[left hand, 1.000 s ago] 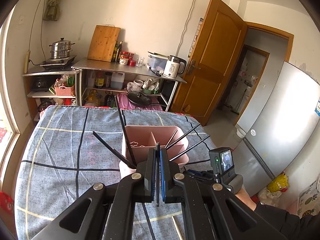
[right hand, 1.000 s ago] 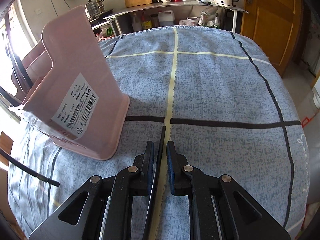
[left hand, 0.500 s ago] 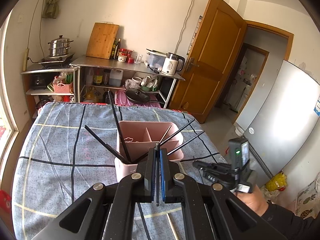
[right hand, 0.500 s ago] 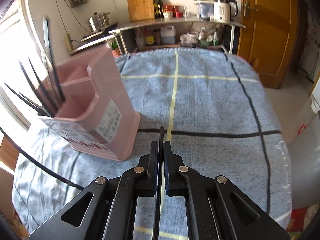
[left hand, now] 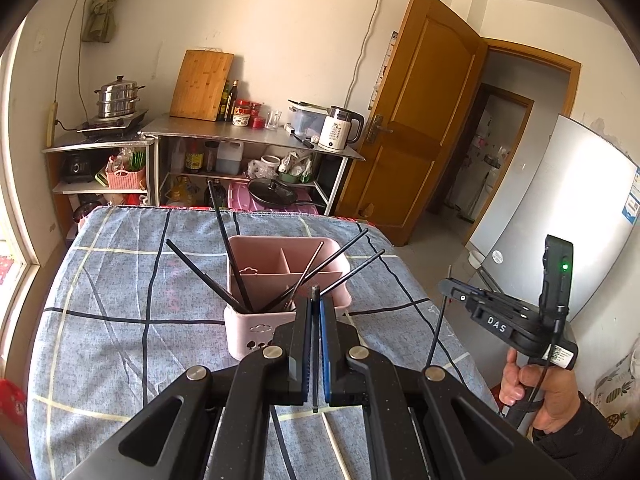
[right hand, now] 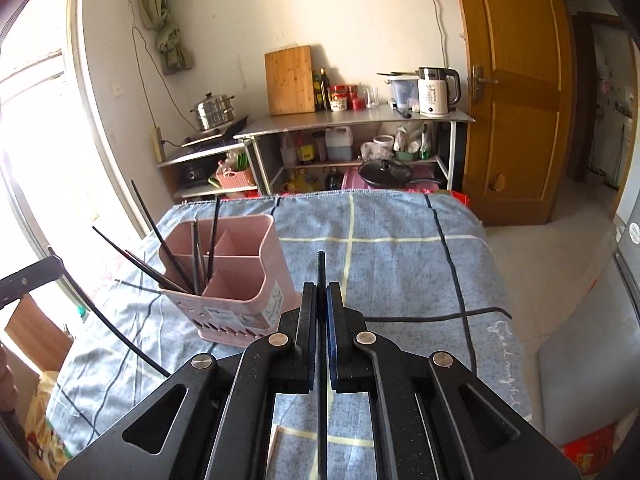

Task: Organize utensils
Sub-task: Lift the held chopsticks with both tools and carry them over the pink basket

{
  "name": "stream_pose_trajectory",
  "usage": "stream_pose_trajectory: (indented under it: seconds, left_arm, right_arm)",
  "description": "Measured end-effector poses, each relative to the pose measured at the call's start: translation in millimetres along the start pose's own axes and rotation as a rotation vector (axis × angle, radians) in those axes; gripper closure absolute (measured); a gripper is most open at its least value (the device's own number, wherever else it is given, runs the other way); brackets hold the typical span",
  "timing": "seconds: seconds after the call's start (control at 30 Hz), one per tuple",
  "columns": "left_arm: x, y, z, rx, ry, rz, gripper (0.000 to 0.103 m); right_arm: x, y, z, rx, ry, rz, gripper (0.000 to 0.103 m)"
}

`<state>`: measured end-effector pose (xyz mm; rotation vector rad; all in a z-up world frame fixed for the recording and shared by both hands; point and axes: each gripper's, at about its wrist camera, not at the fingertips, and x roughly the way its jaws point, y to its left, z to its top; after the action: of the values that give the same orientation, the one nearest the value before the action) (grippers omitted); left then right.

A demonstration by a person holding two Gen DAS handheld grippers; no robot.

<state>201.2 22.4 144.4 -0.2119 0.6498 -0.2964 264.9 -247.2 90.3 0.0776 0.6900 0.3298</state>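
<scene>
Both claws are clamped fully shut, each on one thin black chopstick. The left gripper (left hand: 315,344) holds its stick (left hand: 315,300) lengthwise between the pads, just in front of the pink caddy (left hand: 280,304). The right gripper (right hand: 321,332) pinches a second stick (right hand: 320,272) in the same way, to the right of the caddy (right hand: 236,280) and raised above the cloth (right hand: 400,264).

Risks, as judged: each stick is slim, smooth and rigid, held along a narrow line, so it may pivot or slide in the pads during transfer. The sticks already in the caddy (left hand: 236,272) lean outward in a fan; an incoming tip could strike them, lever them out, or tilt the light plastic caddy. The caddy rests on soft, wrinkled fabric, so its footing looks unsteady.

Materials: the caddy is matte moulded plastic, a rounded rectangle with internal partitions and a perforated base wall. The cloth is blue woven fabric with a dark and pale grid. At least one more stick (left hand: 332,440) lies on the cloth nearer than the caddy.
</scene>
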Motion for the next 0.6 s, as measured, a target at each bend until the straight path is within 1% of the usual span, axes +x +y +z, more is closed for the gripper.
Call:
stream_pose_trajectory:
  seconds: [0.3, 0.6]
  left_arm:
    - [-15.9, -11.8, -5.4, 0.016, -0.008, -0.009, 0.099]
    - [-30.9, -24.7, -13.7, 0.028, -0.002, -0.021, 0.099]
  right_arm:
    - [-42.8, -3.6, -15.8, 0.015, -0.032, 0.007, 0.099]
    - [-84.0, -9.2, -34.1, 0.016, -0.012, -0.001, 0.099]
